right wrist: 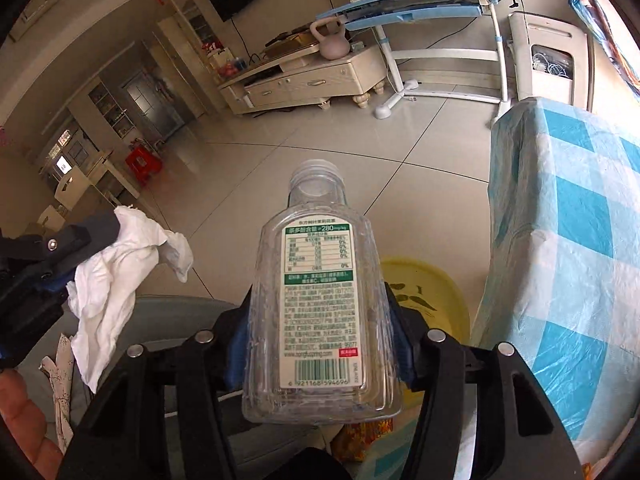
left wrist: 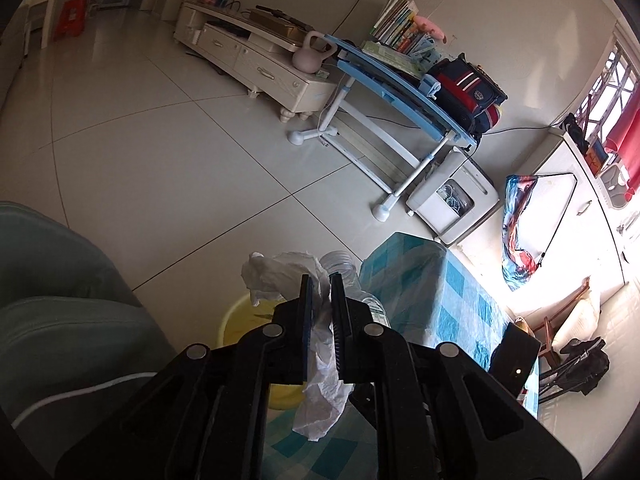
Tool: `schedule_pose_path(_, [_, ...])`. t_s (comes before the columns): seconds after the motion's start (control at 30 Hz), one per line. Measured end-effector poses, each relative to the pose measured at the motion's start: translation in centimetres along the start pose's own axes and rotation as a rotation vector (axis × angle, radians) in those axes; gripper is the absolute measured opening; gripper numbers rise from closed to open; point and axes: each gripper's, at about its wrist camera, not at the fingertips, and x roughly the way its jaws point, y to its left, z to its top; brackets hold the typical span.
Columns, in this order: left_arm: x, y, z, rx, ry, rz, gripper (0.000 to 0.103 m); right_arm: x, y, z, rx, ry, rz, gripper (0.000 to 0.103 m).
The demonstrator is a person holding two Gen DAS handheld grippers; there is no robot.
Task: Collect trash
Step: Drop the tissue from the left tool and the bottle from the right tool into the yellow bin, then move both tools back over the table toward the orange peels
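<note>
My left gripper is shut on a crumpled white tissue, which bunches above the fingers and hangs below them. In the right wrist view the same gripper and its tissue sit at the left edge. My right gripper is shut on a clear empty plastic bottle with a green and white label, its open neck pointing away. The bottle also shows just right of the left fingers. A yellow basin stands on the floor below both grippers, partly hidden; its rim shows by the left gripper.
A table under a blue and white checked cloth stands close on the right. A grey-green sofa lies at the left. Farther off are a blue child's desk, a white TV cabinet and a white appliance on the tiled floor.
</note>
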Motion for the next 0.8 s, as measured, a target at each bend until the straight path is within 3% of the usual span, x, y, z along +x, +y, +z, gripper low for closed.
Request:
schedule_pose_path(0.3, [6.1, -2.6, 0.7, 0.106, 0.136, 0.034, 0.011, -6.6, -1.2, -2.3, -0.020, -0.089, 0.052, 0.067])
schedule_pose_path(0.37, [7.6, -2.9, 0.2, 0.129, 0.188, 0.068, 0.020, -8.4, -1.7, -3.5, -0.019, -0.106, 0.053, 0.068])
schedule_pose_path(0.4, [8.0, -2.9, 0.0, 0.131, 0.202, 0.091, 0.031, -9.5, -2.1, -4.3, -0.019, -0.114, 0.052, 0.068])
schedule_pose_path(0.5, [7.6, -3.0, -0.5, 0.139, 0.176, 0.134, 0.053, -12.3, -2.9, -6.4, -0.018, -0.128, 0.036, 0.070])
schedule_pose_path(0.57, [6.9, -3.1, -0.8, 0.150, 0.146, 0.172, 0.059, -14.2, -3.5, -8.2, -0.022, -0.138, 0.014, 0.070])
schedule_pose_path(0.7, [4.8, -3.7, -1.4, 0.160, 0.103, 0.214, 0.063, -17.7, -4.5, -11.4, -0.020, -0.175, -0.038, 0.070])
schedule_pose_path(0.8, [2.2, -4.9, -1.8, 0.171, 0.022, 0.230, 0.070, -20.5, -5.3, -14.3, -0.020, -0.218, -0.096, 0.070])
